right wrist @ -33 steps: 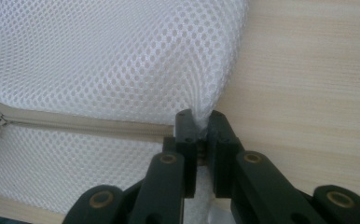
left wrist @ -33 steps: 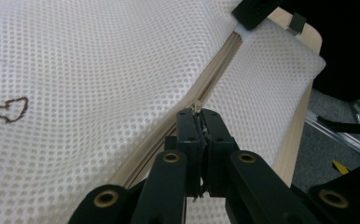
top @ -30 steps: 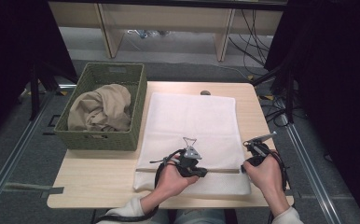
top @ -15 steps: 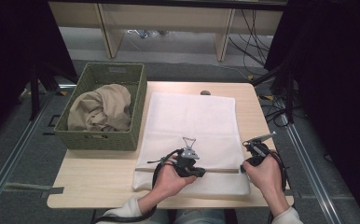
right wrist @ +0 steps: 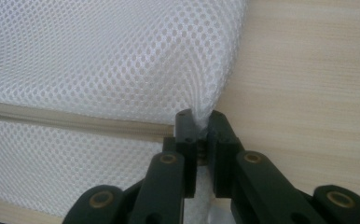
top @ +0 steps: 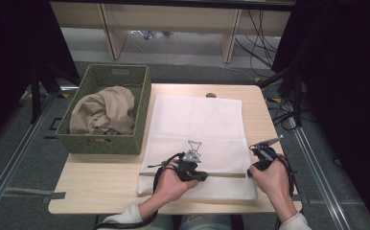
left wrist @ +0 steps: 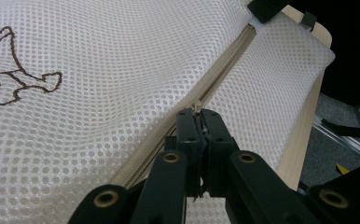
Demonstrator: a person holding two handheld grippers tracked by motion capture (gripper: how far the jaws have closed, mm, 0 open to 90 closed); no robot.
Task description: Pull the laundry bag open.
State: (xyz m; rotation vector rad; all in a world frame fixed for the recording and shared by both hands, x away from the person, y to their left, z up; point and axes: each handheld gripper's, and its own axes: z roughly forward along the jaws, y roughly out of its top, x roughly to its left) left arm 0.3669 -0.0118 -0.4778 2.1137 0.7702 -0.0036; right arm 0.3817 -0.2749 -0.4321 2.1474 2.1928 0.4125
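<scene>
A white mesh bag (top: 197,124) lies flat on the wooden table (top: 97,177), with a beige zipper (top: 224,174) running across its near part. My left gripper (top: 202,176) sits on that zipper; in the left gripper view its jaws (left wrist: 199,116) are shut on the small zipper pull, and the zipper (left wrist: 225,65) stretches away ahead. My right gripper (top: 251,169) is at the bag's right edge. In the right gripper view it (right wrist: 199,122) is shut on a pinch of mesh (right wrist: 122,56) at the end of the zipper (right wrist: 75,119).
A green woven basket (top: 142,103) holding a crumpled beige cloth (top: 104,110) stands at the table's left. A brown embroidered outline (top: 194,144) marks the bag near my left gripper. Bare wood (right wrist: 308,70) lies right of the bag. Cables and dark stands surround the table.
</scene>
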